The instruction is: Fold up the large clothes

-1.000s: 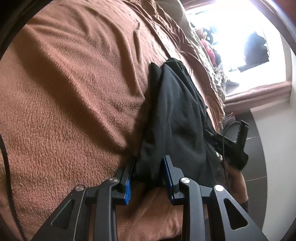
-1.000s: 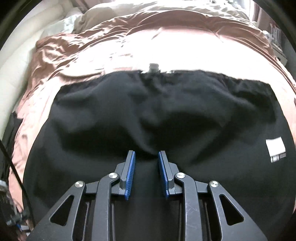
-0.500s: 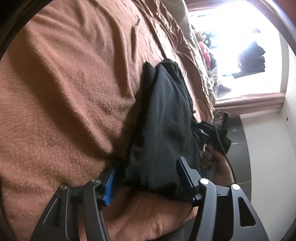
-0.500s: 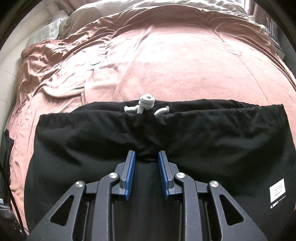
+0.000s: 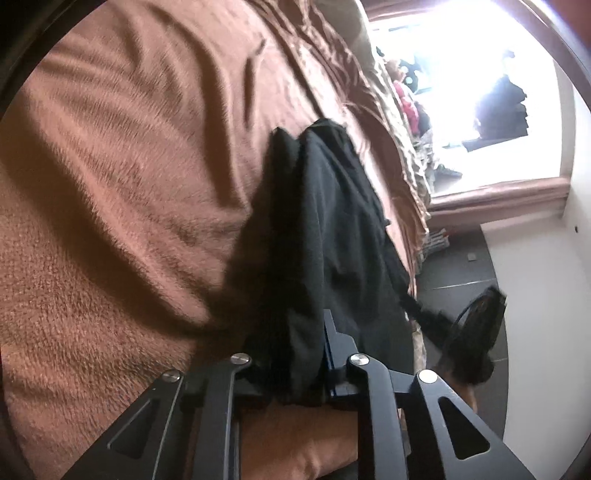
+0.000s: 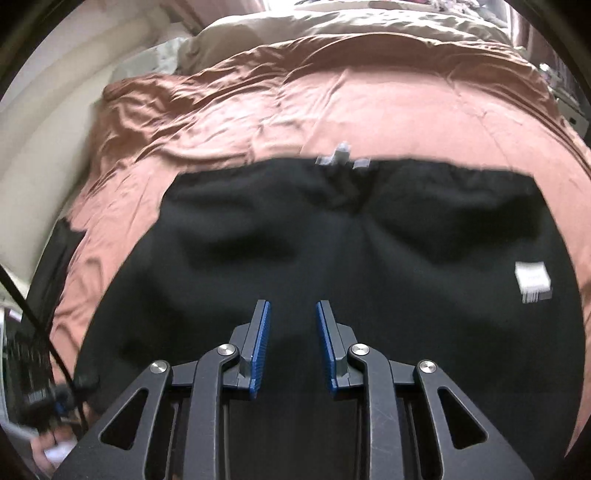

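Black trousers (image 6: 332, 258) lie spread on a brown blanket (image 6: 369, 110), with a white drawstring (image 6: 341, 155) at the waistband and a white label (image 6: 532, 280) at the right. My right gripper (image 6: 291, 314) hovers over the black cloth with its jaws apart and nothing between them. In the left wrist view, my left gripper (image 5: 295, 332) is shut on a bunched edge of the black trousers (image 5: 325, 221), which stretch away over the brown blanket (image 5: 129, 184). The other gripper (image 5: 469, 343) shows at the right edge there.
A beige duvet (image 6: 369, 33) lies bunched at the far end of the bed. A cream wall or headboard (image 6: 55, 129) is at the left. A bright window (image 5: 461, 92) and dark floor tiles (image 5: 461, 266) lie beyond the bed's edge.
My left gripper opened wide, then closed on the trousers' edge. My right gripper went from shut on the cloth to open, and the trousers shifted under it.
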Tool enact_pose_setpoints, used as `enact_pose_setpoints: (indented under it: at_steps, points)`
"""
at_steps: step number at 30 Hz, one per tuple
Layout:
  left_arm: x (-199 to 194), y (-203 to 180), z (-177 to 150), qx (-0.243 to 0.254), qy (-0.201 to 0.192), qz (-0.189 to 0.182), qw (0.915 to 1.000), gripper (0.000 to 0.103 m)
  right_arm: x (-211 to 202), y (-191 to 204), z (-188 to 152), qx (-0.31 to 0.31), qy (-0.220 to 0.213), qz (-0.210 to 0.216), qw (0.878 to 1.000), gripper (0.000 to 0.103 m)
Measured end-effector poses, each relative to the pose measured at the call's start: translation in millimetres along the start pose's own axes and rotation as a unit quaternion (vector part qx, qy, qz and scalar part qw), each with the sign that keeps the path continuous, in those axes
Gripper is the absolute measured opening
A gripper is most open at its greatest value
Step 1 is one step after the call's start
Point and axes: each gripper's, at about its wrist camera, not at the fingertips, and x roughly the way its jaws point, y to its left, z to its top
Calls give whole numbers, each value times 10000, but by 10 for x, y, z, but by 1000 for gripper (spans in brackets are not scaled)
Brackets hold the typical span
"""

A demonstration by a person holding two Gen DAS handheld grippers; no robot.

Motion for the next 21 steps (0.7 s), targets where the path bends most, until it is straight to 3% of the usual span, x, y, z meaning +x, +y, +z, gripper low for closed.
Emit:
enact_pose_setpoints:
  at_steps: [8, 12, 15, 21]
  points:
    - [-96, -272, -51, 284, -128, -60, 9995, 16, 23, -60, -649, 141, 142, 164, 9997, 23]
    - [-103, -444, -57, 455, -179, -126, 9987, 15, -140, -34, -917, 90, -87, 29, 9999, 23]
    - [-102, -646, -70, 635, -238, -259, 9974, 14, -232, -29, -1121, 184, -235, 61, 9995, 15]
    - [-88, -1102, -121, 1164, -252, -464, 9918, 14, -287, -166, -1387, 331, -281, 344, 9985, 10]
